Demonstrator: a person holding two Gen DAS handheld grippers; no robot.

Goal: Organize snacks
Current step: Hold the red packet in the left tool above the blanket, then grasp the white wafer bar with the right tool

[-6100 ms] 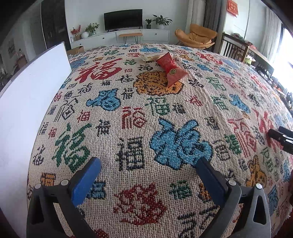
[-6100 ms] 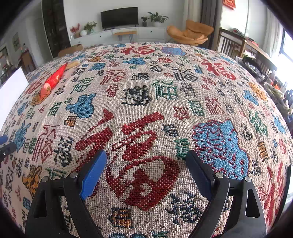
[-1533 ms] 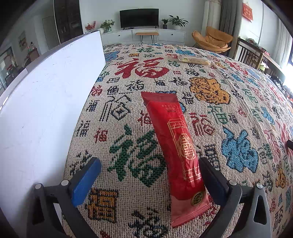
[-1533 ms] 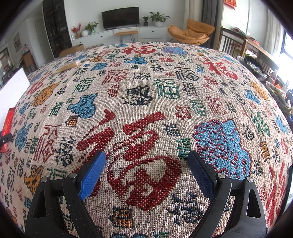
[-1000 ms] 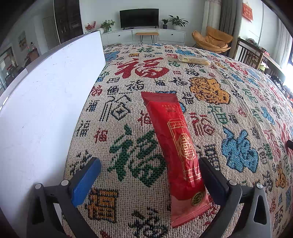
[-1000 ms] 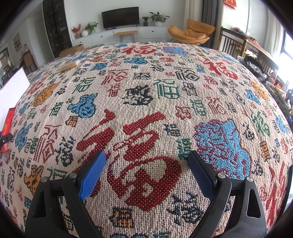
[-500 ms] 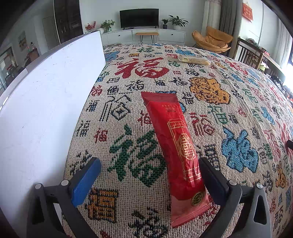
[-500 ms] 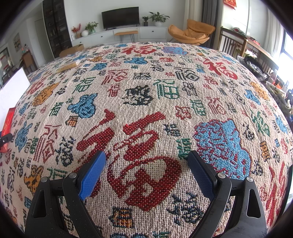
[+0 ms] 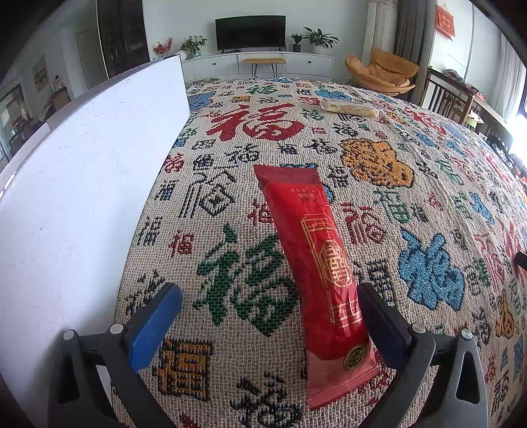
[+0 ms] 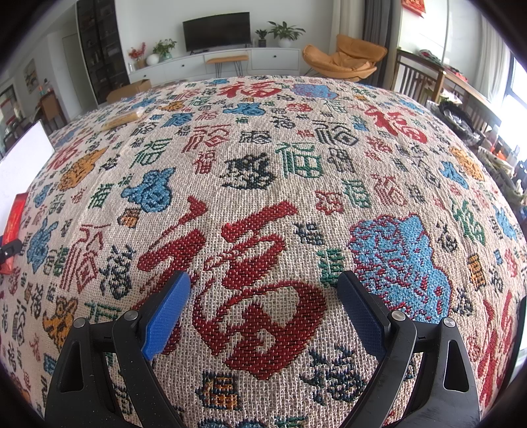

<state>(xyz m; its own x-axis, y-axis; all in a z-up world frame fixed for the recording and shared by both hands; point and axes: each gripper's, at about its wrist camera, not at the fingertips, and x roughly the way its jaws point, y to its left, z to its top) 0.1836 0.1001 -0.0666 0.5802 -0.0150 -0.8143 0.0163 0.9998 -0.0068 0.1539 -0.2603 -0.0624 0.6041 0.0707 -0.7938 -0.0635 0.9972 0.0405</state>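
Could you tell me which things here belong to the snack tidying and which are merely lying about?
Belonging to the job:
- red snack packet, lying between the open left tool tips
- beige snack packet, farther away on the cloth
- white board, possibly a container wall

Lying about:
- patterned tablecloth
- television
- orange chair

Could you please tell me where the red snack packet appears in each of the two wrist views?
Left wrist: the red snack packet lies centre-right, its near end beside the left gripper's right finger.
Right wrist: red snack packet at the far left edge, partly cut off.
Shared landmark: the white board beside it.
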